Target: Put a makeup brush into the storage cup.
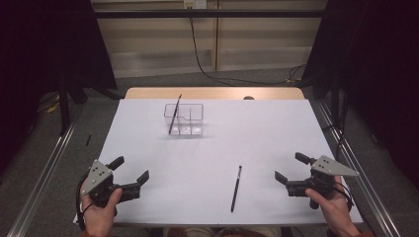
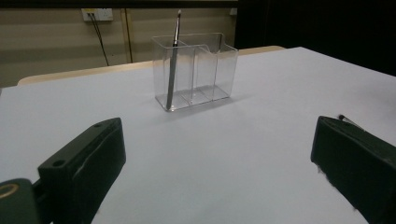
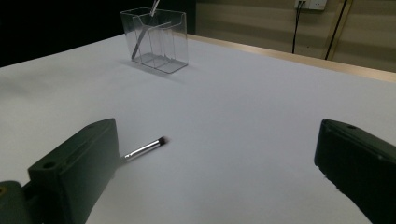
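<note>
**Clear organizer, one brush in, one brush lying loose**

White tabletop (image 1: 276, 133) spreads under both hands. At the near left edge the left gripper (image 1: 132, 171) is held low over the table, its jaws spread wide with nothing between them; in the left gripper view they frame bare white surface. Farther back, left of centre, stands the clear plastic organizer (image 1: 184, 119), divided into compartments (three across its front in the left gripper view). A dark thin brush (image 1: 174, 115) leans tilted in its left end compartment, the tip poking above the rim. Right of centre and close to the near edge, a second brush (image 1: 236, 189) lies flat on the table, well apart from the organizer. It sits nearer the right gripper (image 1: 292, 168), which is held at the near right edge, jaws likewise wide apart and holding nothing.
</note>
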The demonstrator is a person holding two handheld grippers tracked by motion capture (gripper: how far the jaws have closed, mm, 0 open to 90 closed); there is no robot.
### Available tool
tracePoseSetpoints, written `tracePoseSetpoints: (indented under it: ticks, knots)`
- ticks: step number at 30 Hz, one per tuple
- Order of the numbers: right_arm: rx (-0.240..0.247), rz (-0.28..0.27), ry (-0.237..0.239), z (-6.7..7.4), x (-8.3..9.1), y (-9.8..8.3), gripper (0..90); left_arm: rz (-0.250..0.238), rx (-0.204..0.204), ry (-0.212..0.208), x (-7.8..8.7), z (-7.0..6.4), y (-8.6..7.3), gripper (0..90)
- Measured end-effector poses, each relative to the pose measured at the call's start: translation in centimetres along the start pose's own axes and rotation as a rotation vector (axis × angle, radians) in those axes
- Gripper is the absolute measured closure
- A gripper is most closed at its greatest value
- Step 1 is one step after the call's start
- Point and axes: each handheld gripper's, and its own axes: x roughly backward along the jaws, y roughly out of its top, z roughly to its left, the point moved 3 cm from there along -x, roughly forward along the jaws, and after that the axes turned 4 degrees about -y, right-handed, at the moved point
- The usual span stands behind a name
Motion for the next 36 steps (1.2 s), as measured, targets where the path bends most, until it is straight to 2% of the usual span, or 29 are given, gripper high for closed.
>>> tracePoseSetpoints:
  ticks: [12,23,31,36]
  knots:
    - [0.001,-0.008,0.039,0.9,-2.2,2.0,0.0,0.001,-0.015,-0.006,-0.1,-0.5,0.1,3.1]
    - [0.020,0.007,0.095,2.6,-5.0,3.6,0.0,0.010,-0.058,-0.022,-0.3,-0.8,0.2,3.1]
    - [0.034,0.026,0.118,3.4,-6.8,4.6,0.0,0.009,-0.052,-0.017,-0.3,-0.7,0.1,3.1]
    - [0.040,0.056,0.122,3.9,-7.7,5.2,0.6,0.021,-0.048,-0.013,-0.4,-0.3,0.0,3.1]
